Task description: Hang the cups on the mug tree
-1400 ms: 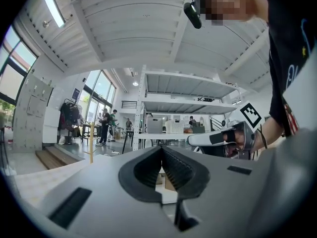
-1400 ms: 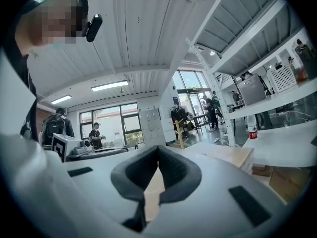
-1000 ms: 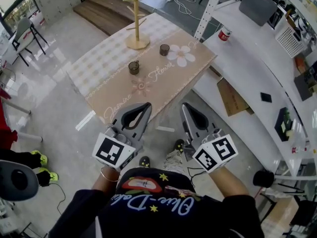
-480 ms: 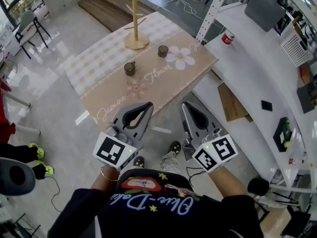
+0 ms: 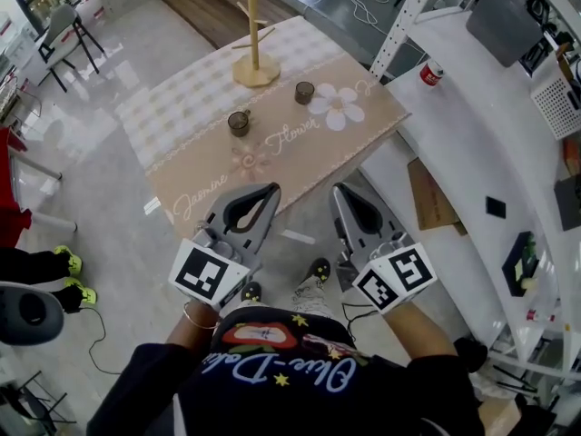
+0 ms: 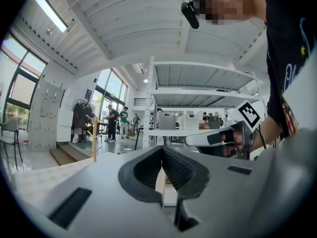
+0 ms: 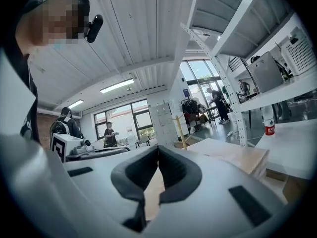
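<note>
A wooden mug tree [image 5: 253, 27] stands bare at the far end of the beige flowered table [image 5: 300, 157]. Two dark glass cups sit on the cloth, one near the middle [image 5: 239, 123] and one further right [image 5: 304, 92]. My left gripper [image 5: 272, 189] and right gripper [image 5: 336, 192] are held side by side in front of my body, short of the table's near edge. Both are shut and hold nothing. The left gripper view shows its jaws [image 6: 161, 148] pressed together, with the mug tree [image 6: 94, 140] far off. In the right gripper view the jaws [image 7: 158, 148] also meet.
White shelving [image 5: 472, 107] with a red can [image 5: 430, 73] runs along the right. A chair [image 5: 64, 25] and a wooden platform [image 5: 218, 7] lie beyond the table. Someone's yellow shoes [image 5: 73, 289] are on the floor at left. People stand far off.
The floor and table have shifted in the head view as I step along. Both grippers have travelled with me, still level, shut and empty.
</note>
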A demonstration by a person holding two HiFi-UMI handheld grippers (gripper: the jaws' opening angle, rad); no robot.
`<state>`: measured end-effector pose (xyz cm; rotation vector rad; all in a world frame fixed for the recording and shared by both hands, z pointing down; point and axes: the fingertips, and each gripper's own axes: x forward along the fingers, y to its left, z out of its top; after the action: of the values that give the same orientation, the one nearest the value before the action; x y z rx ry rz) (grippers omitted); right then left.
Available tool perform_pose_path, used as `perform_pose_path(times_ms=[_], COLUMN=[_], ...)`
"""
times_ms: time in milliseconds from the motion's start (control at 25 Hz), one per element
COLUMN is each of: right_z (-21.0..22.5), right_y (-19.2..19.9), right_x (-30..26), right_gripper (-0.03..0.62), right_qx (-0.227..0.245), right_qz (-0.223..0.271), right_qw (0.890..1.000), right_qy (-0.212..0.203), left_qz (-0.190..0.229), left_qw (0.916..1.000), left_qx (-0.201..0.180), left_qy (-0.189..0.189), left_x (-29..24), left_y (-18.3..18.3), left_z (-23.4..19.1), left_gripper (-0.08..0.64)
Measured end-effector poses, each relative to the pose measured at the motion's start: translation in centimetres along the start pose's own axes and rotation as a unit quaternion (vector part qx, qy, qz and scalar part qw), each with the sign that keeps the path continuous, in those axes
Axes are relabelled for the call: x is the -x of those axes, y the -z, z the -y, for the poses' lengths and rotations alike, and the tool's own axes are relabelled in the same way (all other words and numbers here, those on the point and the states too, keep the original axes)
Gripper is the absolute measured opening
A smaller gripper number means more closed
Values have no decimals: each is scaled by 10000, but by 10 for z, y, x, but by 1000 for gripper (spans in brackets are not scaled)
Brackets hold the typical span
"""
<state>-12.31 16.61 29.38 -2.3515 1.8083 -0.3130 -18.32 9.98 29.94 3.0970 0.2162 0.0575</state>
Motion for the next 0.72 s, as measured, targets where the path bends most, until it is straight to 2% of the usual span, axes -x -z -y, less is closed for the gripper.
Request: perform_pose_path(times_ms=[720], right_z=[58], right_y=[-13], right_x=[-2], right_gripper=[9], right_qx=[0], right_qz=[-67], right_qw=[9990], right_qy=[-453], left_qz=[-135], left_qw=[9990], left_qx=[-26], left_qy=[-420], left_x=[-59], left_y=[-2], left_z=[10], left_gripper=[9])
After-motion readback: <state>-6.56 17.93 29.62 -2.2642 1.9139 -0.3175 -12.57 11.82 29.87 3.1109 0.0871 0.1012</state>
